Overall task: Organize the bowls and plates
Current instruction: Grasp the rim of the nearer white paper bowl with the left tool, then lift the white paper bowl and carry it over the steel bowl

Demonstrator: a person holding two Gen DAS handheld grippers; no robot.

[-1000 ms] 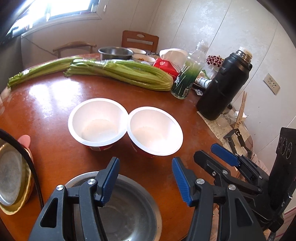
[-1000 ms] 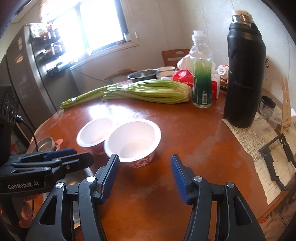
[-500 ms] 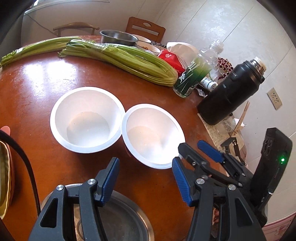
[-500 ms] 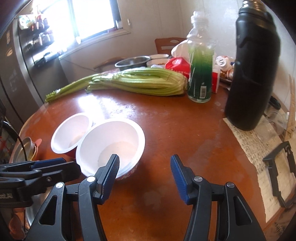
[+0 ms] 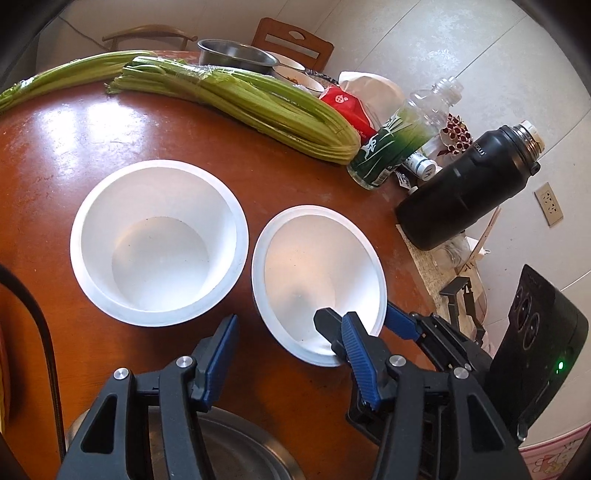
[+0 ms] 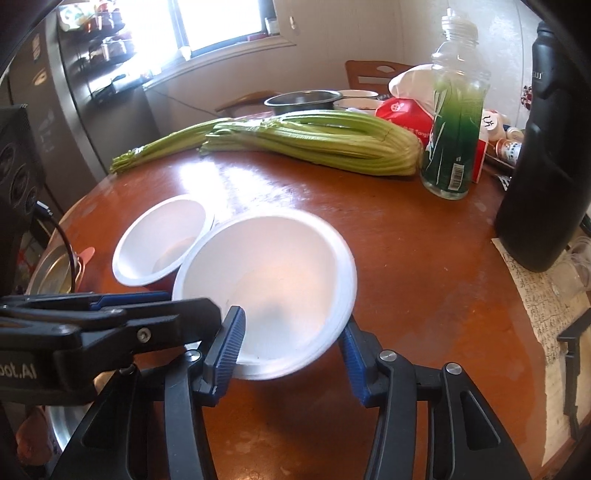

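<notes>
Pale tiled walls and a bright window (image 6: 221, 22) close in around a round, glossy brown bench (image 5: 74, 147), with wooden chair backs (image 5: 291, 40) showing behind its far edge. Across the far half of the bench lies a long bundle of celery (image 5: 240, 96), its pale butts pointing toward a clear bottle with a green label (image 6: 456, 122). Just beside that bottle stands a tall black flask (image 5: 469, 184), and a metal bowl (image 5: 236, 57) sits behind the celery near a red packet (image 5: 345, 103).

Two white foam bowls sit side by side in the middle of the bench, rims almost touching. The left white bowl (image 5: 159, 243) rests flat and nothing grips it. The right white bowl (image 5: 317, 284) is tipped, its near rim lifted off the wood.

The right tongs (image 6: 291, 343) have just been closing, and they now clamp that near rim, one blue pad inside the bowl and the other against its outer wall. The left tongs (image 5: 288, 354) stand apart with only bare bench between the pads, poised just short of the left white bowl; from the left wrist view one of their fingers overlaps the right tongs. Below them, at the near edge, lies a shallow steel plate (image 5: 251, 450). A black cable (image 5: 33, 314) curves down the left side.
</notes>
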